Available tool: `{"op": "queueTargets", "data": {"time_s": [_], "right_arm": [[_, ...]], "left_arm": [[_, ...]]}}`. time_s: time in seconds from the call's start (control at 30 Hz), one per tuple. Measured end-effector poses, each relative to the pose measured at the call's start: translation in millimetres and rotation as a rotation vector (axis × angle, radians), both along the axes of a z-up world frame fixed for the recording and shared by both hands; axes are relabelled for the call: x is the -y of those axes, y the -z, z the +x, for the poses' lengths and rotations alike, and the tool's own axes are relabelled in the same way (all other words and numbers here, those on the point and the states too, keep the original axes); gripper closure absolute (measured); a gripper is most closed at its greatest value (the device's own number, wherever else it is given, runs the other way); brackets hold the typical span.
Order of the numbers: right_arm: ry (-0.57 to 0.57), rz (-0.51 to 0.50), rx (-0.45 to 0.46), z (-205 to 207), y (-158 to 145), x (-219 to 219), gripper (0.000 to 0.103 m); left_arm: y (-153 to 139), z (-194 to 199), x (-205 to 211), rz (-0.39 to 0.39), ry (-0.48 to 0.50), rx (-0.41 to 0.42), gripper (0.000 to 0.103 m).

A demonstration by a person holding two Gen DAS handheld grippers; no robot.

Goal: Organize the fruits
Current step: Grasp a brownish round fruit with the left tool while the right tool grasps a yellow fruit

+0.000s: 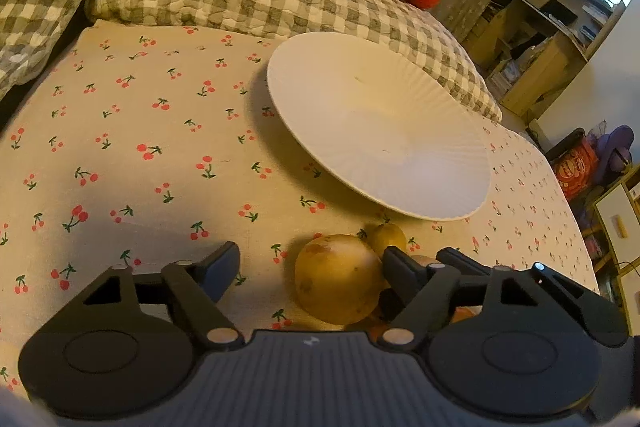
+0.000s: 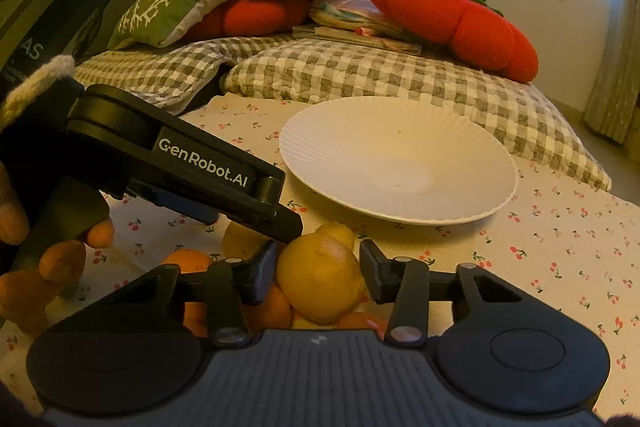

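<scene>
A white ribbed plate [image 1: 400,163] [image 2: 460,155] lies empty on the cherry-print cloth. In the left wrist view my left gripper [image 1: 310,267] is open, with a yellow-brown round fruit [image 1: 338,277] between its fingers, close to the right finger. A smaller yellow fruit [image 1: 387,235] lies just beyond. In the right wrist view my right gripper [image 2: 318,267] is open around a yellow lemon [image 2: 320,277], its fingers close to both sides. Oranges [image 2: 188,261] and another yellow fruit [image 2: 240,241] lie around it. The left gripper's body [image 2: 192,167] reaches in from the left.
Grey checked pillows [image 2: 360,75] lie behind the plate. Red plush tomato cushions [image 2: 460,15] and a green cushion [image 2: 176,3] sit further back. A shelf unit [image 1: 540,39] stands at the right beyond the cloth's edge.
</scene>
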State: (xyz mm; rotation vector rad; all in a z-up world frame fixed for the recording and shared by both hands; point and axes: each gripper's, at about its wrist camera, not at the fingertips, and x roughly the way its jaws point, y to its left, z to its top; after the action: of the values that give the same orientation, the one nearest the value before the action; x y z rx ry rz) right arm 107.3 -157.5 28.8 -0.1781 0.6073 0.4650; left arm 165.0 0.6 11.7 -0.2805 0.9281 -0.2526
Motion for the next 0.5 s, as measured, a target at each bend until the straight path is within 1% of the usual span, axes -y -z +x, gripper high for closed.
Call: {"op": "queueTargets", "data": {"time_s": [0.13, 0.27, 0.5], "right_arm": [[-0.004, 0.015, -0.006, 0.3, -1.5, 3.5, 0.064], [-0.003, 0.04, -0.014, -1.1, -1.6, 8.9, 0.065], [0.04, 0.163, -0.055, -0.3, -1.9, 29.5, 0.065]], "left_arm": [[-2.5, -2.1, 5.6, 0.026, 0.016, 0.018, 0.038], [-1.4, -0.5, 6.7, 0.019, 0.023, 0.013, 0.041], [2.1, 1.2, 11.5, 0.03, 0.046, 0.024, 0.041]]}}
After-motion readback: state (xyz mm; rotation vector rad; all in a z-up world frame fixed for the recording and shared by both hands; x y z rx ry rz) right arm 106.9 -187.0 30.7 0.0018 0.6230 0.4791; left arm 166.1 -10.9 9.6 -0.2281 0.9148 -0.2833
